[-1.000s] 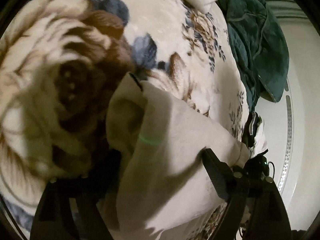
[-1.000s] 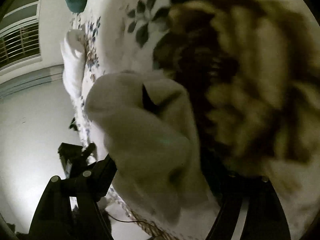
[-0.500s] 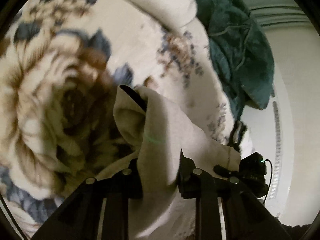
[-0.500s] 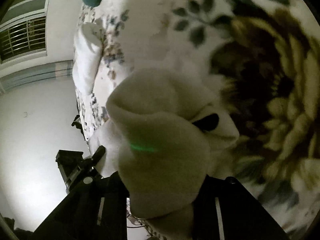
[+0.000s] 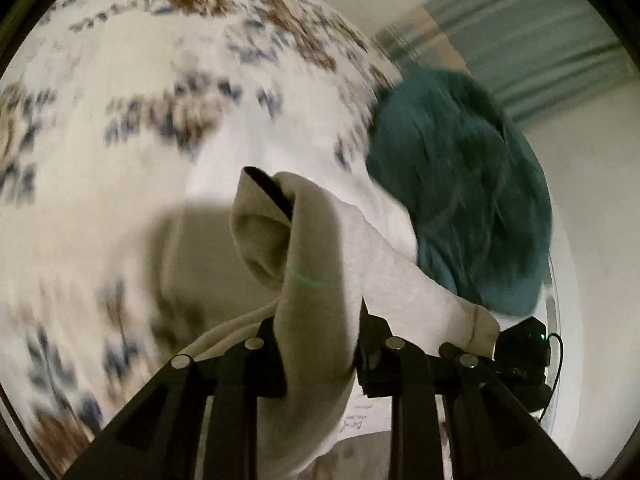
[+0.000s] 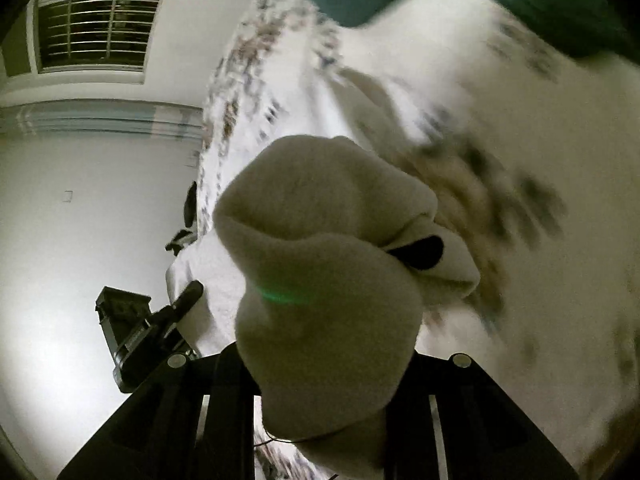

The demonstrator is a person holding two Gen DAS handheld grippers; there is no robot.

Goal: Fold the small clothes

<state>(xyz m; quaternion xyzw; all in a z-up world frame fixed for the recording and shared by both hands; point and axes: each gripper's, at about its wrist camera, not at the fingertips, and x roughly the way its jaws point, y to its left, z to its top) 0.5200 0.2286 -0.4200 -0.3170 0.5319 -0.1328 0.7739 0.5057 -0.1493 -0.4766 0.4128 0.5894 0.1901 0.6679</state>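
My left gripper (image 5: 320, 364) has its fingers closed tight on the pale beige knit garment (image 5: 316, 280), which rises in a fold above the floral fleece blanket on the bed (image 5: 200, 128). My right gripper (image 6: 324, 376) pinches the same beige cloth (image 6: 328, 292), bunched up and filling that view. Only the left view shows the crumpled teal garment (image 5: 472, 192) whole, lying at the bed's edge; only the right view shows the barred window (image 6: 92, 28).
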